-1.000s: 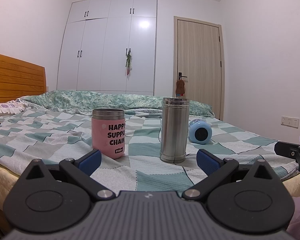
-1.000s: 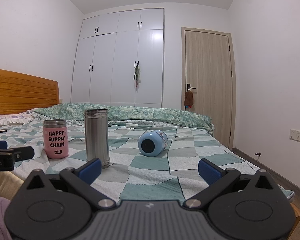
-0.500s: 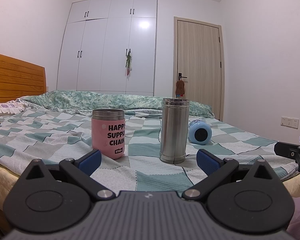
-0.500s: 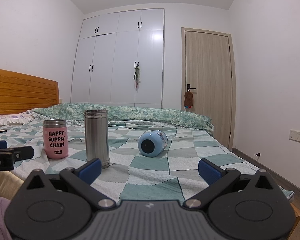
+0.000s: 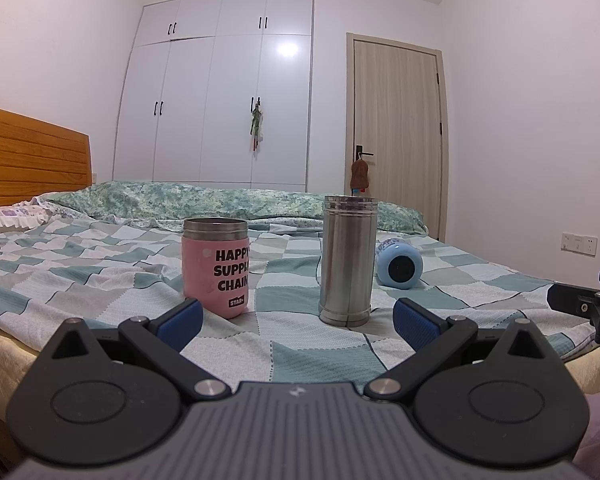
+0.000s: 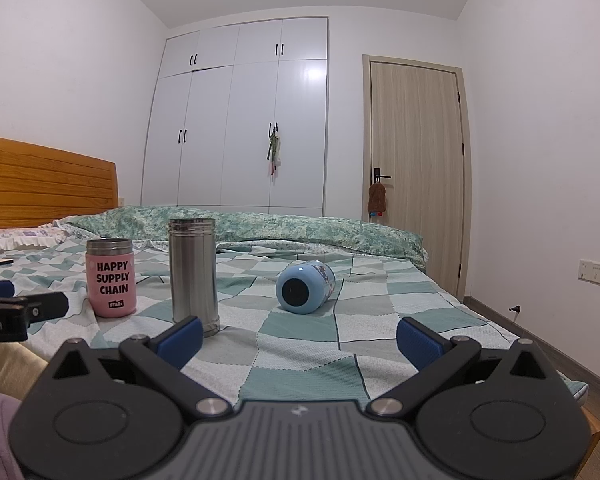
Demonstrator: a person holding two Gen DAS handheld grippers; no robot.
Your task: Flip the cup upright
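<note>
A light blue cup (image 6: pixel 305 287) lies on its side on the checked bedspread, its round end facing me; it also shows in the left wrist view (image 5: pixel 400 265), partly behind the steel flask. My right gripper (image 6: pixel 298 336) is open and empty, low at the bed's near edge, well short of the cup. My left gripper (image 5: pixel 296 318) is open and empty, in front of the pink cup and the flask. Each gripper shows at the edge of the other's view.
A pink "HAPPY SUPPLY CHAIN" cup (image 5: pixel 215 266) (image 6: pixel 110 277) and a tall steel flask (image 5: pixel 347 260) (image 6: pixel 193 276) stand upright left of the blue cup. A folded green quilt (image 6: pixel 260 226) lies at the back. A wooden headboard (image 6: pixel 40 184) is at left, a door (image 6: pixel 416 172) at right.
</note>
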